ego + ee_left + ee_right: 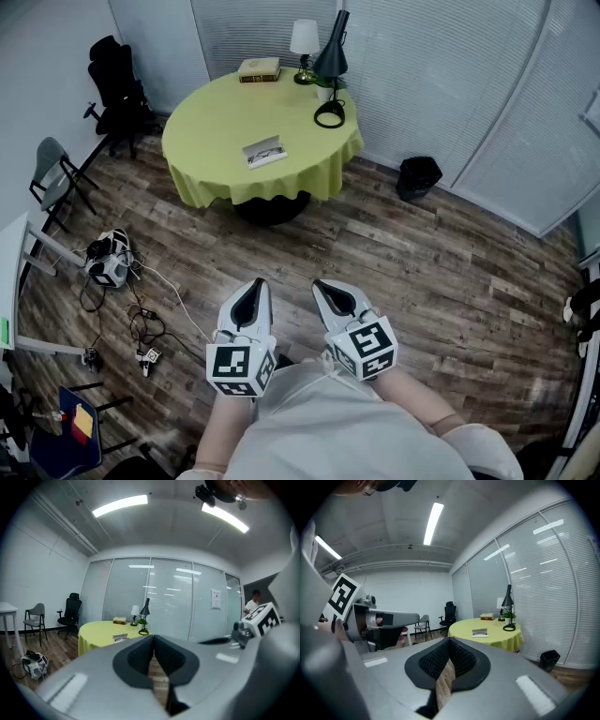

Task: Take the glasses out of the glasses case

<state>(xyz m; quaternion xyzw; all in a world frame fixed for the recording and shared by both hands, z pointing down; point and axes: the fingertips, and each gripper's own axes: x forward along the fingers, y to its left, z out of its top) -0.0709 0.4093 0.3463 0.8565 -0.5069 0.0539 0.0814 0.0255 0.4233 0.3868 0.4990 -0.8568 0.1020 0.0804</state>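
A pale, flat glasses case (264,151) lies near the front of a round table with a yellow cloth (206,141), far across the room; no glasses show at this distance. The case is small in the left gripper view (120,638) and in the right gripper view (479,632). My left gripper (257,284) and right gripper (320,285) are held side by side close to my body, over the wooden floor, well short of the table. Both have their jaws together with nothing between them, as the left gripper (153,639) and the right gripper (449,641) show in their own views.
On the table's far side stand a book (260,68), a white lamp (303,42) and a black desk lamp (330,70). A black bin (418,176) sits right of the table. An office chair (117,89), a folding chair (56,173) and floor cables (141,309) lie to the left.
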